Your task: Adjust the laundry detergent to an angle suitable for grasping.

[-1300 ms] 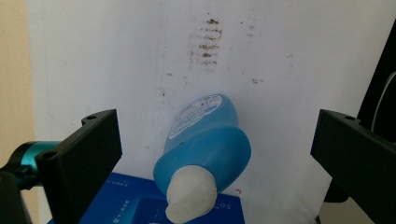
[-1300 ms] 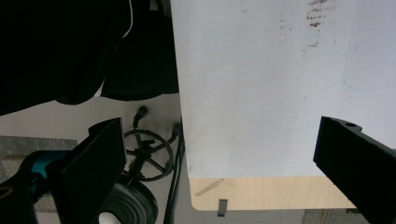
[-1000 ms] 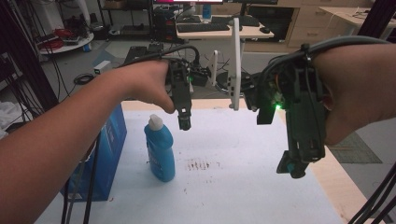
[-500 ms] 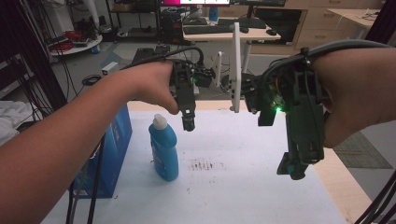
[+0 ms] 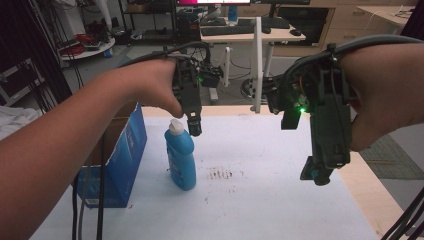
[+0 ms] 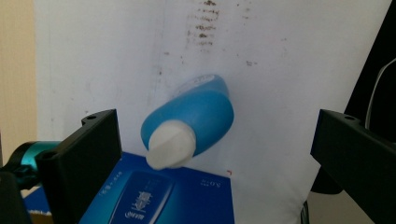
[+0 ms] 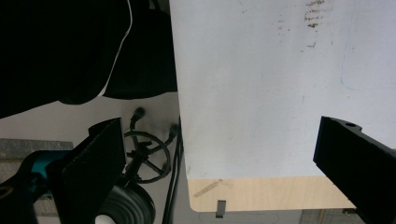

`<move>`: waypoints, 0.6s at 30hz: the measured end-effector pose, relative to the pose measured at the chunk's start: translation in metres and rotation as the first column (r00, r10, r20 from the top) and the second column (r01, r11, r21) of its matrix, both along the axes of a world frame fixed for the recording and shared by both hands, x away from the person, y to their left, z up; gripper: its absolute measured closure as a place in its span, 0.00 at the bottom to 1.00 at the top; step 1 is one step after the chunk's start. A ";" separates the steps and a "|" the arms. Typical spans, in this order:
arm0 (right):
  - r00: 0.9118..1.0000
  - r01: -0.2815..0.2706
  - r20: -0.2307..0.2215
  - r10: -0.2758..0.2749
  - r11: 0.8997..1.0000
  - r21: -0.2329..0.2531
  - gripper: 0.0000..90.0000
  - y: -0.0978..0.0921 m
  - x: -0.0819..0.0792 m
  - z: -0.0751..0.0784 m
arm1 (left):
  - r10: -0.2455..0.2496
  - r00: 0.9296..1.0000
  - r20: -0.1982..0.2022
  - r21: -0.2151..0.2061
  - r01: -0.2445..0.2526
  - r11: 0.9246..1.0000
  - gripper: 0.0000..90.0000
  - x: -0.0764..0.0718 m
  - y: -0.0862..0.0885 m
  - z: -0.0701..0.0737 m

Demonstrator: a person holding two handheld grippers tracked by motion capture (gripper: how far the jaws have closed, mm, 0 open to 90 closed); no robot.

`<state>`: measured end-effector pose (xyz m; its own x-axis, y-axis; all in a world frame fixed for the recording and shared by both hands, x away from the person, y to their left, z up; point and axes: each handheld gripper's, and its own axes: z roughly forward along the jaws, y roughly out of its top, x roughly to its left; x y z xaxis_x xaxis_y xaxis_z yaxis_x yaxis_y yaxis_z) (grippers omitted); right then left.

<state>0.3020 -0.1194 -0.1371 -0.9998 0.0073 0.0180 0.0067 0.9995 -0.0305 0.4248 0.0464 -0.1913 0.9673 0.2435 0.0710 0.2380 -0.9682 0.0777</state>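
Left claw [image 6: 212, 154] hangs wide apart above the upright blue bottle [image 6: 198, 119]; a skewed descent could topple it; right claw [image 7: 219, 158] gapes idle.

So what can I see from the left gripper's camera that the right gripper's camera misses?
The left gripper view looks down between its wide-apart jaws on the blue bottle with its white cap, standing on the white table cover, and on the blue box beside it. The right gripper view, its jaws also wide apart, shows the cover's edge with a bare wooden strip of table, plus cables on the floor below. Both share the white cover and its patch of brown marks.
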 end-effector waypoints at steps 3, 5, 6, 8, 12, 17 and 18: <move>1.000 0.004 0.010 -0.004 1.000 0.005 0.02 0.004 0.000 -0.002 | 0.018 1.000 0.006 0.002 -0.018 1.000 0.02 -0.008 0.017 0.005; 1.000 0.003 0.011 -0.003 1.000 0.023 0.02 0.006 0.001 -0.004 | 0.025 1.000 0.008 0.004 -0.025 1.000 0.02 -0.010 0.022 0.006; 1.000 0.003 0.009 -0.004 1.000 0.031 0.02 0.008 0.002 -0.005 | 0.028 1.000 0.010 0.010 -0.028 1.000 0.02 -0.011 0.027 0.007; 1.000 0.017 0.005 -0.017 0.999 0.045 0.02 0.010 0.005 -0.009 | 0.047 0.999 0.010 0.013 -0.047 0.999 0.02 -0.014 0.041 0.008; 0.998 0.052 0.025 -0.055 0.994 0.096 0.02 0.012 0.014 -0.014 | 0.068 0.998 0.015 -0.006 -0.068 0.998 0.02 -0.018 0.059 0.010; 0.991 0.089 0.087 -0.103 0.985 0.147 0.02 0.013 0.021 -0.018 | 0.088 0.996 0.017 -0.002 -0.088 0.996 0.02 -0.022 0.073 0.011; 0.988 0.106 0.095 -0.123 0.981 0.165 0.02 0.014 0.023 -0.020 | 0.094 0.995 0.016 -0.008 -0.094 0.996 0.02 -0.023 0.079 0.011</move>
